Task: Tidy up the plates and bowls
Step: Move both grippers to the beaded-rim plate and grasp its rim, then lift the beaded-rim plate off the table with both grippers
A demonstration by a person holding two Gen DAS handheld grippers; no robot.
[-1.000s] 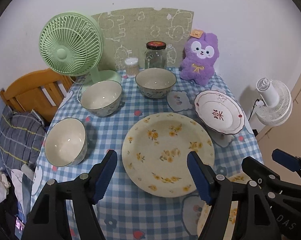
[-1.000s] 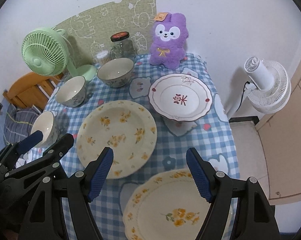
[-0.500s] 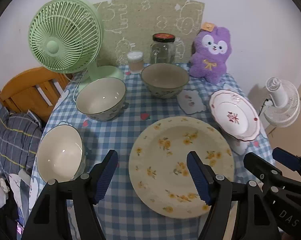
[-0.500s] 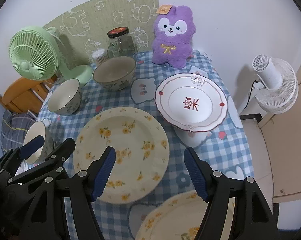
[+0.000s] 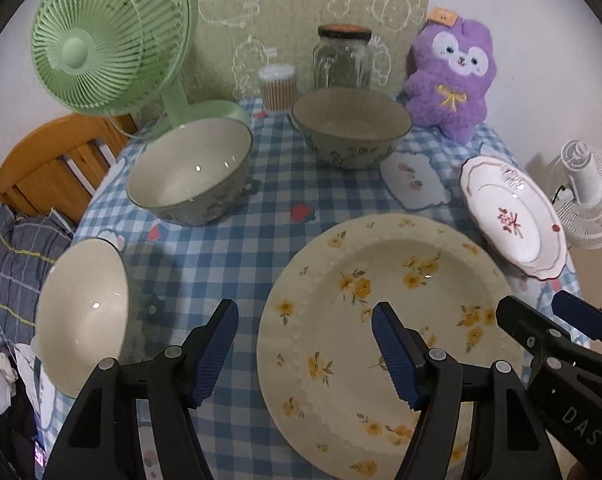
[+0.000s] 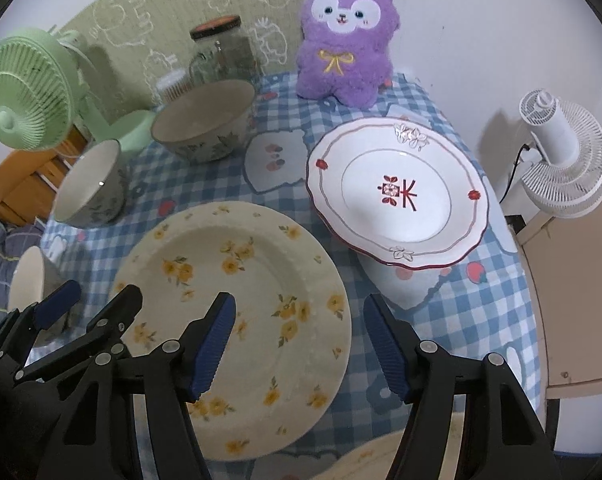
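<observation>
A large cream plate with yellow flowers (image 5: 381,312) (image 6: 237,280) lies on the blue checked tablecloth (image 5: 237,248). My left gripper (image 5: 305,312) hangs open above the plate's left rim. My right gripper (image 6: 299,304) hovers over its right rim with the jaws closing, and the pads touch nothing. Each gripper also shows in the other's view: the right gripper (image 5: 561,320) and the left gripper (image 6: 89,304). Further right sits a white plate with red marks (image 6: 397,196) (image 5: 513,220). Three bowls stand at the left: a near bowl (image 5: 81,312), a middle bowl (image 5: 189,172) and a far bowl (image 5: 349,128). A second flowered plate (image 6: 381,460) peeks in at the bottom edge.
At the back of the table stand a green fan (image 5: 109,36), a glass jar (image 5: 343,60), a cotton-swab tub (image 5: 277,88) and a purple plush toy (image 5: 451,76). A white fan (image 6: 561,168) stands off the table's right edge. A wooden chair (image 5: 57,164) is at the left.
Both grippers have sunk toward the table and moved forward, so the flowered plate now fills more of each view. The right jaws have narrowed a little.
</observation>
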